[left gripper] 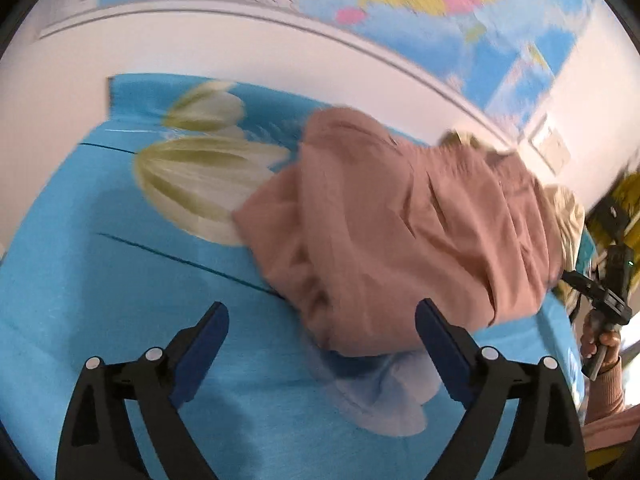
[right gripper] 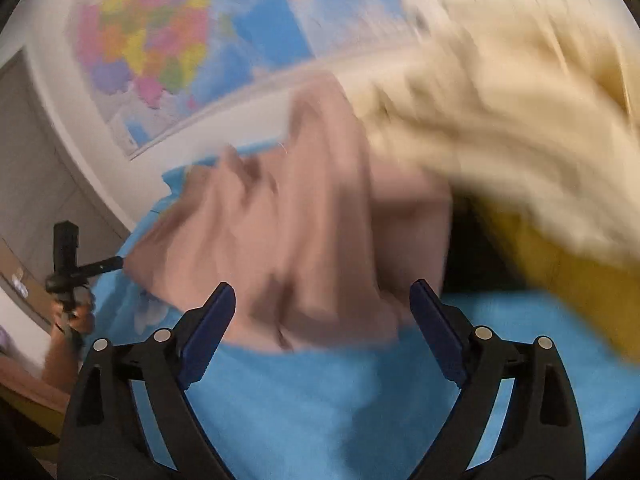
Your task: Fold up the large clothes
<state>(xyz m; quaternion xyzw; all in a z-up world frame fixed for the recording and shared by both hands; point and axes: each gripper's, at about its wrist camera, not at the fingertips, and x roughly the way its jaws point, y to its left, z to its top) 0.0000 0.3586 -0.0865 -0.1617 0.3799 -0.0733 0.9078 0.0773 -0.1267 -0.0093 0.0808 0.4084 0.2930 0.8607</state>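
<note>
Jaws of both the left gripper (left gripper: 322, 344) and right gripper (right gripper: 323, 322) gape, released; the crumpled pink garment (left gripper: 400, 232) seemingly awaits fresh grips at its near edge.

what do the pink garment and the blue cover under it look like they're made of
Pink garment: soft woven cloth, probably cotton or a blend, matte; it bunches in limp creases. Blue cover: thin printed fabric, matte, lying flat with a large pale flower print. Blur hides the weave on both.
</note>
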